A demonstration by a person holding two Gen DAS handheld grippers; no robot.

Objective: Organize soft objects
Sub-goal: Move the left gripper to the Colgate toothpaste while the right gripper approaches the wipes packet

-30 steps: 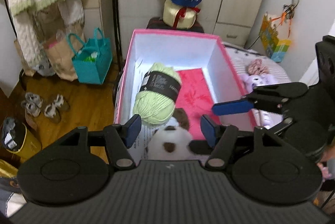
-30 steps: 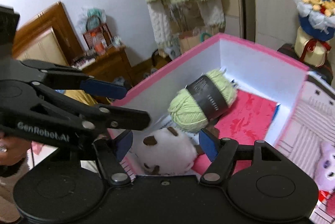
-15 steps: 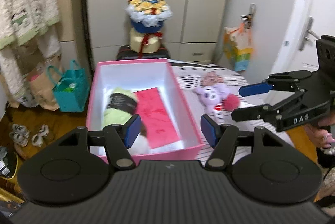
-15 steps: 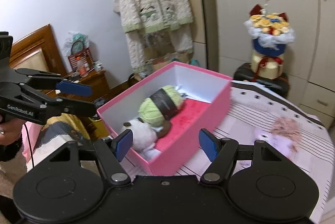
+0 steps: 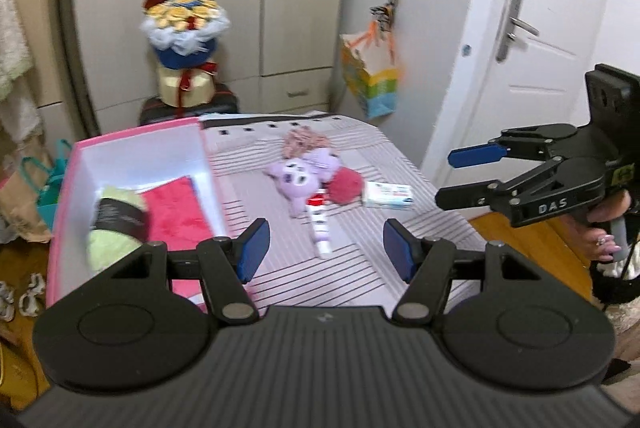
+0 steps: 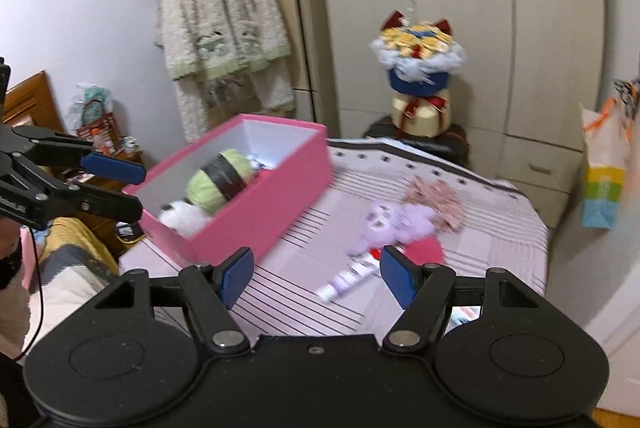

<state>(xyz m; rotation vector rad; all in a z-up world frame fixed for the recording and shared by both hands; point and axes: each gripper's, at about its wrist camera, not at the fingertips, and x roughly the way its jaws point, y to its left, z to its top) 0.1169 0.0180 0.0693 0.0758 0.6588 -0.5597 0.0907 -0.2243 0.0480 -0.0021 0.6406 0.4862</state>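
Soft toys: the purple plush (image 6: 394,224) lies on the striped bed (image 6: 500,228), touching a pink frilly piece (image 6: 438,202) and a red ball (image 5: 346,187), with a tube (image 6: 348,278) just beside it. In the pink box (image 6: 260,216) we see green yarn (image 6: 222,180) and a white plush (image 6: 184,218). We hold our left gripper (image 5: 324,248) above the bed with its jaws apart and nothing between them. Our right gripper (image 6: 316,274) hovers near the plush, jaws apart as well. A small white carton (image 5: 388,195) sits beside the ball.
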